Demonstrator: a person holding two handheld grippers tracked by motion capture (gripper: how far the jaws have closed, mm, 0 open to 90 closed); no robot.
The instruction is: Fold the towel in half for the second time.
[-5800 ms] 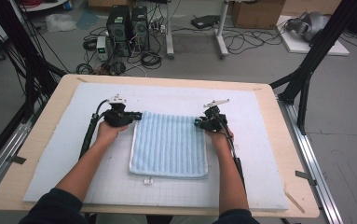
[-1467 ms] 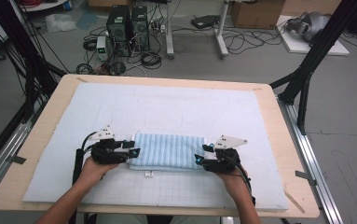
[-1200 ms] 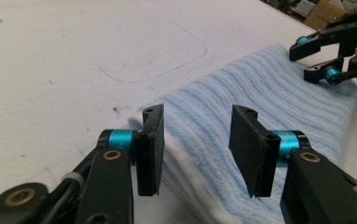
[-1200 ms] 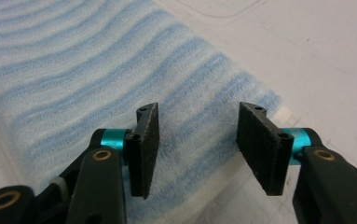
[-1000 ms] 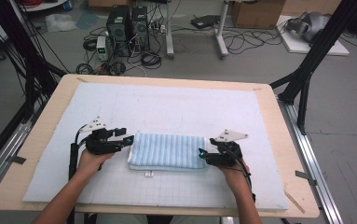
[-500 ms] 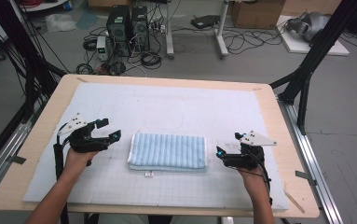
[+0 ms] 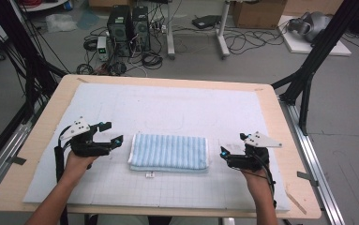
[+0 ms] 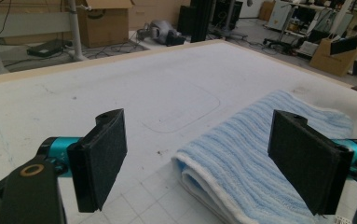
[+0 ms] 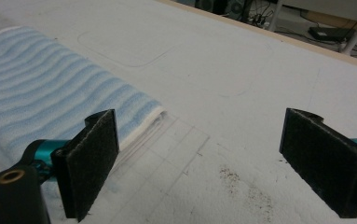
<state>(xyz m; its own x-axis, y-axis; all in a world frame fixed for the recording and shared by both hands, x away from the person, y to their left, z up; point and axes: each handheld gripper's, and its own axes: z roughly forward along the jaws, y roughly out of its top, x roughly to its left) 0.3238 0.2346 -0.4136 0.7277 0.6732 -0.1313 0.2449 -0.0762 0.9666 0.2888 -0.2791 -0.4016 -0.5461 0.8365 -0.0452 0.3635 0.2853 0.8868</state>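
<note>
- Two claws, left claw and right claw, have just been opening and now stand spread and empty.
- Folded towel lies released between them on the table, likely finished.

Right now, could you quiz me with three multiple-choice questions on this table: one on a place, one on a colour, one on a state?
1. Where does the folded towel lie?
A. between the two tools
B. left of both tools
C. on the floor

2. What colour are the towel's stripes?
A. red
B. blue
C. green

3. How is the left tool set?
A. shut on the towel
B. shut on nothing
C. open

Answers: 1 A, the right tool sits on its far side; 2 B, pale blue stripes on white; 3 C, its jaws stand apart with nothing gripped.
</note>
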